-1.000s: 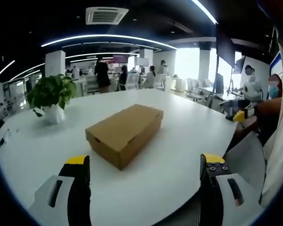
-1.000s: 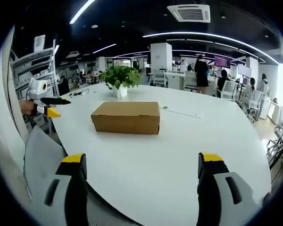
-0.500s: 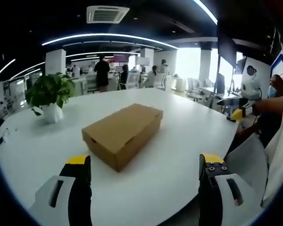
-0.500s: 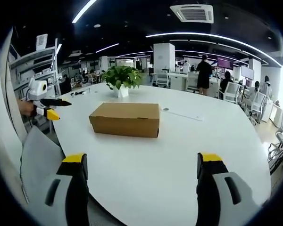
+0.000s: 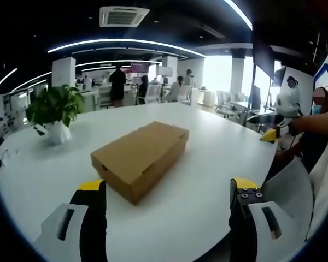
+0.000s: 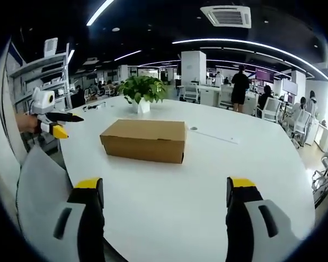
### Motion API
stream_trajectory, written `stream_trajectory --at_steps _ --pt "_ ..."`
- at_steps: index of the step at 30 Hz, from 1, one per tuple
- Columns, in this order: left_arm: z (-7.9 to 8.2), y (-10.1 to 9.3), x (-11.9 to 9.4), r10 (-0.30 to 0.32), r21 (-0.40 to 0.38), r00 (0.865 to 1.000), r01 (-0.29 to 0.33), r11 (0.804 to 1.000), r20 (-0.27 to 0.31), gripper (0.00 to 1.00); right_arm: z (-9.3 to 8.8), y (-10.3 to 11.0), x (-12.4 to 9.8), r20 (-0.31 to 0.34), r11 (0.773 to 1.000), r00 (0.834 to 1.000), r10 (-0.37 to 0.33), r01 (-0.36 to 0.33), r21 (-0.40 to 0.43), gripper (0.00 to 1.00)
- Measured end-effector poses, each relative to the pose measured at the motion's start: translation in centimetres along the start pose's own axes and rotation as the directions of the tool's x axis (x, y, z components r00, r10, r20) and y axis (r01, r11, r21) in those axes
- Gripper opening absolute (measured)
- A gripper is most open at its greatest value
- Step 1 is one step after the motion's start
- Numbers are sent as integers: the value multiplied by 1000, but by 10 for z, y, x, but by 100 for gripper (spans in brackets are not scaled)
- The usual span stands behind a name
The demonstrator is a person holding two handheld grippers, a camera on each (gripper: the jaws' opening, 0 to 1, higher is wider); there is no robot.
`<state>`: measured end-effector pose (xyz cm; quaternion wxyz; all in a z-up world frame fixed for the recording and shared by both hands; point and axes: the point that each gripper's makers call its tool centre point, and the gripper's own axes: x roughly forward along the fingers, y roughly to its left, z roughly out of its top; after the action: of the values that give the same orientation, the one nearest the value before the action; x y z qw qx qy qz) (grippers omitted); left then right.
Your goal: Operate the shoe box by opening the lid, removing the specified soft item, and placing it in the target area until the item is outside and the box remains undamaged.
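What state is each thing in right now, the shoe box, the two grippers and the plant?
Shoe box: lid closed, lying flat on the white table, untouched.
Left gripper: open, fingers wide apart, holding nothing, short of the box.
Right gripper: open, fingers wide apart, holding nothing, short of the box.
Potted plant: upright on the table, behind the box.

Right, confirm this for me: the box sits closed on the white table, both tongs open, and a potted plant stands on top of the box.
Not quite. The plant stands on the table beyond the box, not on it, as the right gripper view shows. The rest holds: box closed, both tongs open.
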<state>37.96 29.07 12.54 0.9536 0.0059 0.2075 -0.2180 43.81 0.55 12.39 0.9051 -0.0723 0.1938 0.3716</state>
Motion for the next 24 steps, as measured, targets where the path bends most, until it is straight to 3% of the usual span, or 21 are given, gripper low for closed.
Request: stream_trajectory --at_steps 17,24 --pt "-10 8 13 33 21 998 -32 999 -48 94 4 -8 32 -15 995 998 67 -68 -66 84" --pt "-6 13 20 46 -16 999 -46 999 -27 89 6 -8 45 -18 989 994 110 -111 -94 81"
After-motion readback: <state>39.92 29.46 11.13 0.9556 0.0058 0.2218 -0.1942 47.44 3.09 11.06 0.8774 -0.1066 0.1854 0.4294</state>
